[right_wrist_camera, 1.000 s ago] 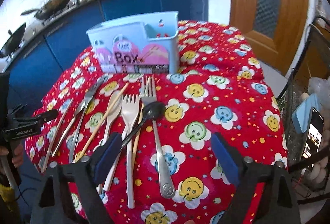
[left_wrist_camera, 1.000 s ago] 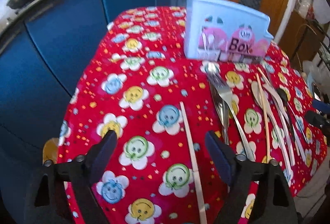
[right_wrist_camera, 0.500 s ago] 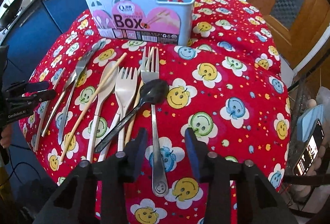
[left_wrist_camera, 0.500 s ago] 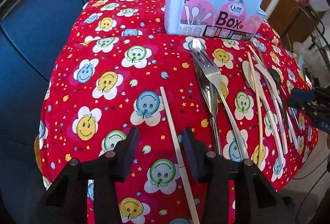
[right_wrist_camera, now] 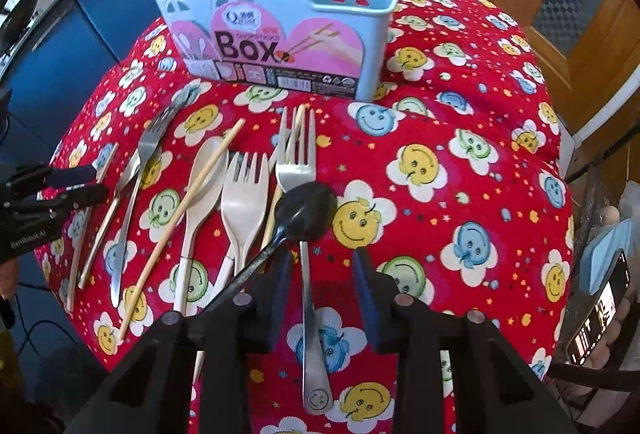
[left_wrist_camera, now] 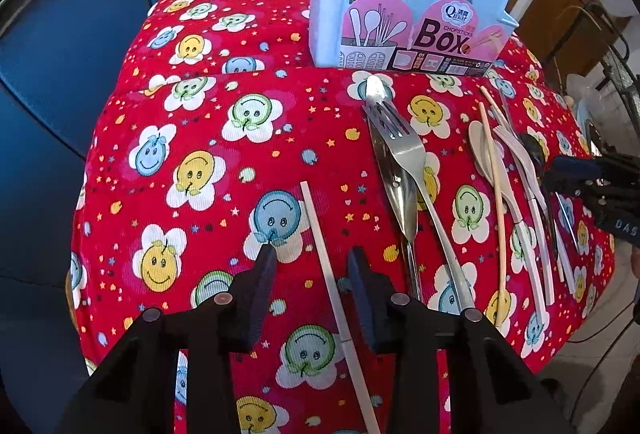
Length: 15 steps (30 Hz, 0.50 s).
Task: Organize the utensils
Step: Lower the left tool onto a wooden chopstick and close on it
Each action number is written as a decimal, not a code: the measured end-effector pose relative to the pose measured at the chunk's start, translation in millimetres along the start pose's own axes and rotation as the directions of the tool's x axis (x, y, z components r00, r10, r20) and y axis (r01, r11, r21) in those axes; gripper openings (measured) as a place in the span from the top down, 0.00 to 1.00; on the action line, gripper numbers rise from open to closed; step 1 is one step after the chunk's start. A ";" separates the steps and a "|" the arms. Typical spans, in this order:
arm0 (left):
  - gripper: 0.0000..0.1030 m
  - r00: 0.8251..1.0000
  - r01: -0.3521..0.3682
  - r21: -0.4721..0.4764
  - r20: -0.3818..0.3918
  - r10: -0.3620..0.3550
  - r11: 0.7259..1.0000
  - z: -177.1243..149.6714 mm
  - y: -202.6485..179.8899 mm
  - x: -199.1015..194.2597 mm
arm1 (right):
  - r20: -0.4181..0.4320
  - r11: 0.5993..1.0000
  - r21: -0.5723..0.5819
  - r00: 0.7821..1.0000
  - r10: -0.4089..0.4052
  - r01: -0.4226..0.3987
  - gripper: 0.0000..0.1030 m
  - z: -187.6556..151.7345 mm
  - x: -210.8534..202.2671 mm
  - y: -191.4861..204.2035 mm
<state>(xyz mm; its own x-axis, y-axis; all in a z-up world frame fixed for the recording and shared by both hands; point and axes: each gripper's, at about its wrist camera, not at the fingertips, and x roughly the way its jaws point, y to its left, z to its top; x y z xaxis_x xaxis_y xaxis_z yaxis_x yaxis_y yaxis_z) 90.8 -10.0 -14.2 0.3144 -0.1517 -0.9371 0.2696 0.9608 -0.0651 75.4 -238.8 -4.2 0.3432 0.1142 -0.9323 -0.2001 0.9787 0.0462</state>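
Sorting has barely begun: the box (right_wrist_camera: 276, 18) at the table's (right_wrist_camera: 460, 162) far edge shows an empty compartment, and every utensil lies on the cloth. Left gripper (left_wrist_camera: 312, 266), jaws closing, straddles a chopstick (left_wrist_camera: 324, 258) without touching; right gripper (right_wrist_camera: 322, 266), half-spread, straddles the steel fork (right_wrist_camera: 306, 274).

count | blue holder box (right_wrist_camera: 280, 14): 1, at 12 o'clock | metal forks (right_wrist_camera: 296, 162): 2 | metal knife (left_wrist_camera: 394, 190): 1, partly under a fork | beige plastic fork (right_wrist_camera: 245, 194): 1 | beige plastic spoon (right_wrist_camera: 202, 174): 1 | black spoon (right_wrist_camera: 306, 210): 1 | chopsticks (left_wrist_camera: 320, 234): 3 in sight, one alone at 9 o'clock
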 end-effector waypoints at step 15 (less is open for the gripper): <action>0.96 0.995 0.071 -0.060 0.067 -0.067 0.996 -3.2 12.2 -6.4 | -0.041 0.969 0.210 0.989 0.142 -0.130 0.69 5.9 -4.2 -5.2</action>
<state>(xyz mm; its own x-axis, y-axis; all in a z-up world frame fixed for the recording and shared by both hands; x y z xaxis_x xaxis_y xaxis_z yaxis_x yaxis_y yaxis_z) 89.2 3.4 -10.1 0.3560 -0.2311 -0.9054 0.2366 0.9597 -0.1519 80.5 -243.3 1.6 0.2735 0.2448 -0.9302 -0.0464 0.9693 0.2414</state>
